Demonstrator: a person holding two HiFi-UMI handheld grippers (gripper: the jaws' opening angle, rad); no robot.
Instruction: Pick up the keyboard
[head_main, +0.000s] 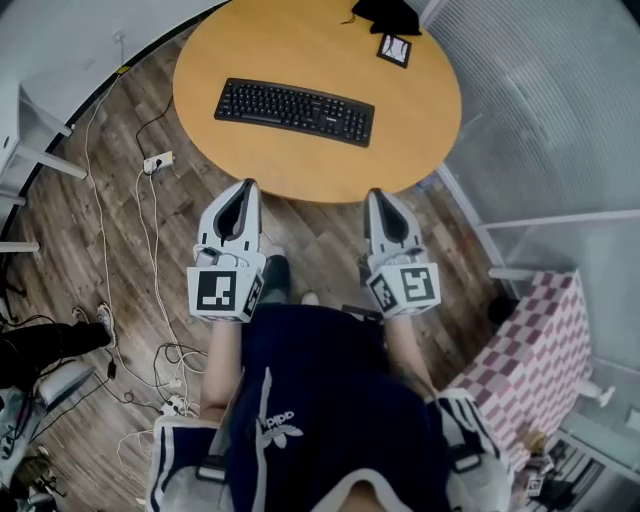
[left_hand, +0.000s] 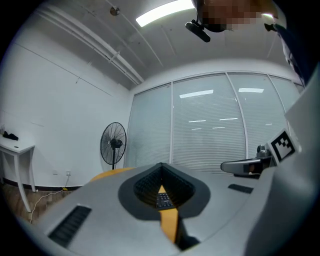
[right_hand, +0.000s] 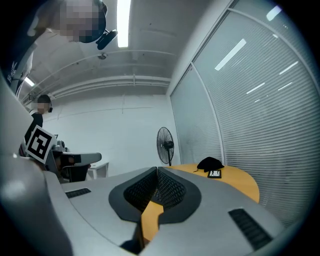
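Wood-plank floor (head_main: 60, 240) under me, round orange-topped desk (head_main: 300, 50) straight ahead, glass wall with blinds (left_hand: 210, 125) behind it. Keyboard (head_main: 295, 111) is black and lies flat on the desk, roughly mid-top, long side across my view. It's slightly skewed: left end a bit farther from me than right end. Nothing touches it.

Left tongs (head_main: 247, 186) and right tongs (head_main: 377, 195) both point level at the desk, side by side, tips about at its near edge. Keyboard is ahead of both, clearly apart from the tips, with bare desk top between. Its left end reaches a little past the left tongs' line; its right end lines up about with the right tongs.

Left tongs: jaws pressed together, nothing gripped. Left gripper view shows the keyboard and a strip of desk through the cut-out behind the tips. Right tongs: same, jaws together, empty. Right gripper view shows only desk top through the cut-out.

Far side of desk: black cloth (head_main: 385, 14) with a small framed card (head_main: 394, 49) just beside it, well apart from the keyboard. Standing fan (left_hand: 113, 145) beyond the desk by the white wall. Cables (head_main: 100, 230) and a power strip (head_main: 158, 161) on the floor left of the desk. Pink-and-white checkered cover (head_main: 540, 350) off to my right.
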